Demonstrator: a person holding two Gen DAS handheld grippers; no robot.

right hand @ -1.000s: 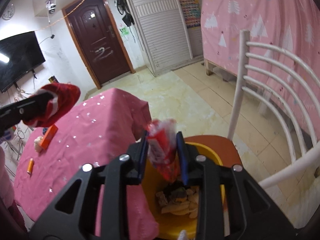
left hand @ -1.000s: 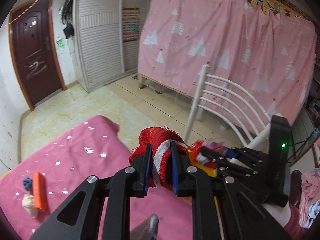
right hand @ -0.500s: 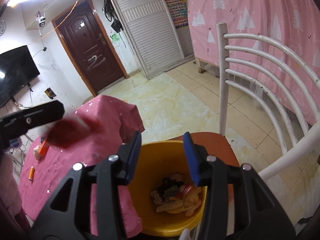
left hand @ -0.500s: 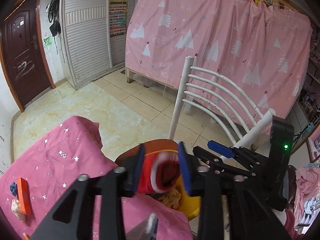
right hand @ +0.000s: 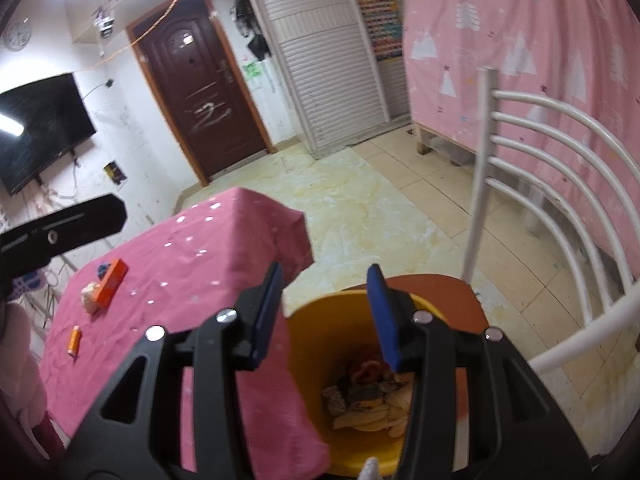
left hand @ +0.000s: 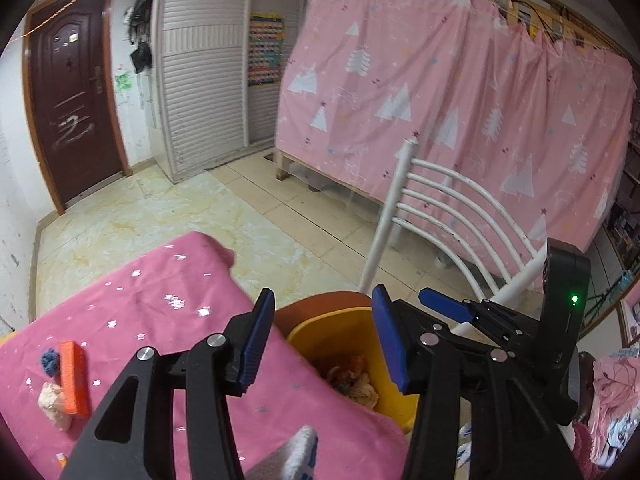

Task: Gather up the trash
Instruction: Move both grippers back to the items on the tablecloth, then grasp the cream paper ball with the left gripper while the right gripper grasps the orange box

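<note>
Pink-clothed table (right hand: 192, 272) beside yellow bin (right hand: 320, 332) of trash, white chair (right hand: 560, 168) behind, left claw (left hand: 322, 336) and right claw (right hand: 326, 312) both wide, empty.

Bin (right hand: 304, 364) on chair (right hand: 460, 292) right of table (right hand: 208, 256), trash (right hand: 368, 396) inside bin, box (right hand: 112, 282) on table

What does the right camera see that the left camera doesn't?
Only the right wrist view shows the black TV on the wall, the wall clock and a small orange tube on the pink tablecloth. Only the left wrist view shows the right claw from the side, jaws apart. Both show the yellow bin, orange box, white chair and brown door.
</note>
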